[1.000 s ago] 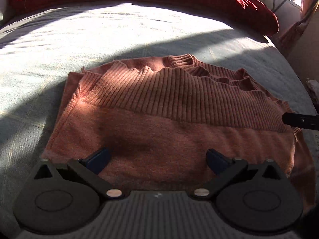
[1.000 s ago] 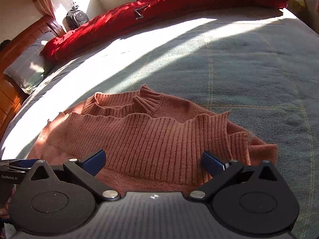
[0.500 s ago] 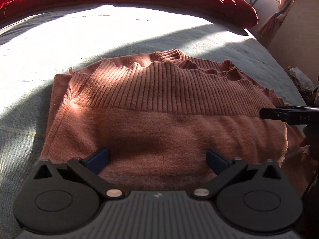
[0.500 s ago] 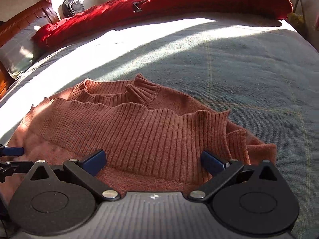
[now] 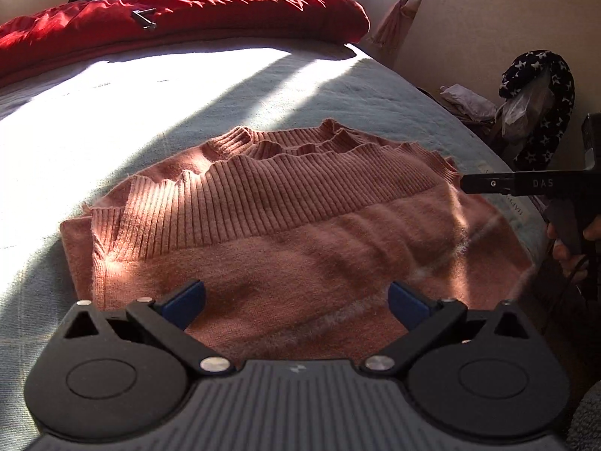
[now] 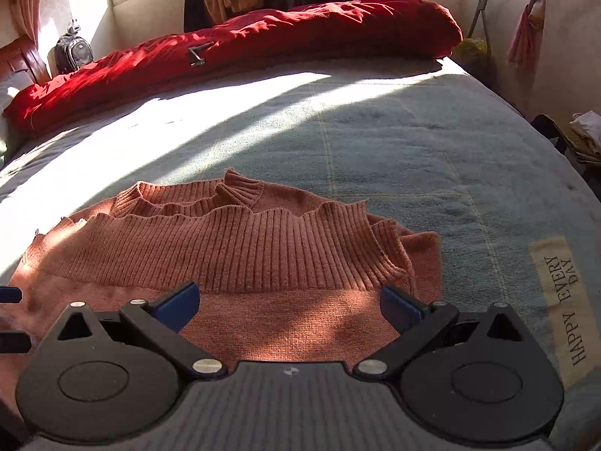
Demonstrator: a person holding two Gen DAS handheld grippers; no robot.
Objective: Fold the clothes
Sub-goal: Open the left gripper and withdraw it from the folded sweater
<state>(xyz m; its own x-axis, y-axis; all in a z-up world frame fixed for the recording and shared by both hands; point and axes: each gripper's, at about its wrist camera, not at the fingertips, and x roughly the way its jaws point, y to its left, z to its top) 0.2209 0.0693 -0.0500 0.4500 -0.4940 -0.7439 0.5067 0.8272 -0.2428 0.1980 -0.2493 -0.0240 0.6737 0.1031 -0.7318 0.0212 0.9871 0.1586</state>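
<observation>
A salmon-pink knit sweater (image 5: 285, 240) lies folded on the bed, its ribbed hem doubled over on top and its collar at the far edge. In the right wrist view the same sweater (image 6: 240, 259) fills the near middle. My left gripper (image 5: 296, 300) hovers open just above the sweater's near edge, nothing between its blue pads. My right gripper (image 6: 289, 304) is also open over the sweater's right part, holding nothing. The right gripper's black body (image 5: 526, 184) shows at the sweater's right side in the left wrist view, held by a hand.
A pale blue-grey bedspread (image 6: 394, 150) covers the bed, with a "HAPPY EVERY DAY" label (image 6: 563, 300) at its right edge. A red duvet (image 6: 244, 52) lies rolled along the far side. Clothes and a star-patterned item (image 5: 541, 105) sit off the bed's right side.
Both grippers have drawn back and tilted up, so more of the room shows. The sweater lies as before; both stay open.
</observation>
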